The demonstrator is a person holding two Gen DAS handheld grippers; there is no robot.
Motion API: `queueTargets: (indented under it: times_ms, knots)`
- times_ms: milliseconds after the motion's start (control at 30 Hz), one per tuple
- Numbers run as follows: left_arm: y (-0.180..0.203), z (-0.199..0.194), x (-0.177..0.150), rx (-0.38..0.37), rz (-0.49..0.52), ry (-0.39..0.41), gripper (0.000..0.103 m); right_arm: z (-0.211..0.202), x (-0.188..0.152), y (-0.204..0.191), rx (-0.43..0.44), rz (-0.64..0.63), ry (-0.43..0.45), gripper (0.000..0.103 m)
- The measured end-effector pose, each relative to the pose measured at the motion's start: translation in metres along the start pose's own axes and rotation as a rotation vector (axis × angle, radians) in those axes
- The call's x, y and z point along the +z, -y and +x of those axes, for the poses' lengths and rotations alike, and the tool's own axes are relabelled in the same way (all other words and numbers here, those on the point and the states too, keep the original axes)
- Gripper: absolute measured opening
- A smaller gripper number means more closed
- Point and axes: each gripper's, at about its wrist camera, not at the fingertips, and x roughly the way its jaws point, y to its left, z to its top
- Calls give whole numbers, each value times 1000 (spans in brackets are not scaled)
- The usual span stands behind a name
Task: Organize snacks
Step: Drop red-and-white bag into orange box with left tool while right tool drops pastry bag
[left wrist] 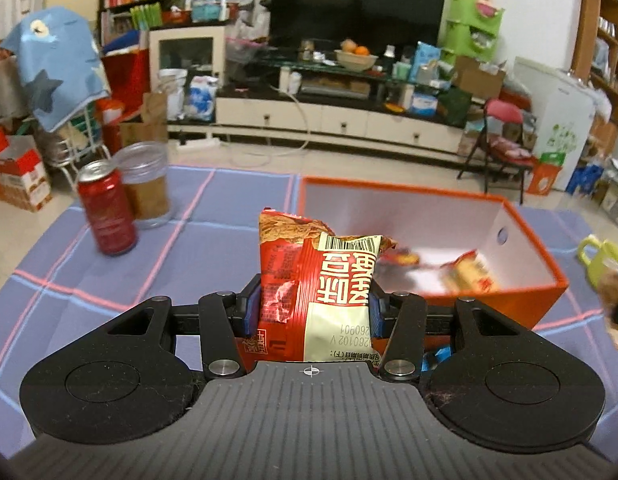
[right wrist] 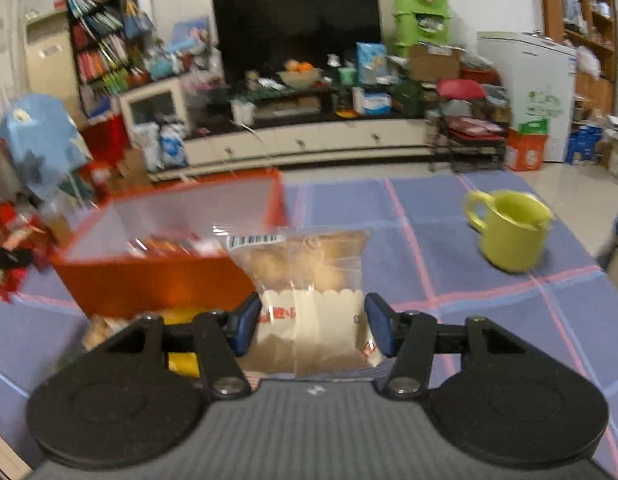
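L gripper [left wrist: 311, 312] clamps red snack pack [left wrist: 309, 280]; R gripper [right wrist: 313, 326] clamps clear pack [right wrist: 305, 280].

Upright red-and-cream snack packet [left wrist: 315, 288]; clear biscuit packet [right wrist: 309, 300]; open orange box [left wrist: 509, 300] between.

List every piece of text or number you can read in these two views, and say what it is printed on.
"260102 V" and "260901": upside down on the red snack packet.
Large white Chinese characters, same packet: upside down, not surely readable.
Clear snack bag: barcode and red print, blurred.
Red can: unreadable.
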Motion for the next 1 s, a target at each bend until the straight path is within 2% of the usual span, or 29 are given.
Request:
queueTargets:
  times_ms: [133, 267, 467, 533, 567, 633, 667, 700, 767, 900, 1000]
  knots:
    - [26, 27, 17, -13, 9, -7, 22, 28, 35, -32, 77, -18, 39, 56]
    - [43, 53, 26, -14, 0, -30, 22, 63, 61, -59, 113, 5, 49, 56]
    - [59, 83, 33, 93, 56, -43, 22, 104, 72, -84, 86, -7, 35, 56]
    - [60, 92, 34, 105, 56, -45, 22, 114, 70, -88, 55, -22, 24, 57]
    - [59, 96, 33, 102, 54, -43, 24, 118, 68, -88, 43, -22, 17, 59]
    - [60, 100, 33, 98, 70, -41, 49, 131, 66, -88, 17, -23, -17, 65]
    - [60, 98, 32, 100, 84, -26, 71, 133, 63, -86, 16, -20, -26, 66]
    - [60, 93, 32, 103, 102, -1, 77, 133, 62, -84, 23, -12, -25, 67]
    - [57, 82, 33, 112, 120, 27, 77, 124, 63, -81, 29, -9, -6, 71]
    - [34, 50, 37, 100, 66, 59, 77, 94, 64, -75, 37, -26, 57, 73]
    - [19, 23, 29, 137, 72, 80, 79, 63, 56, -67, 85, -82, 86, 78]
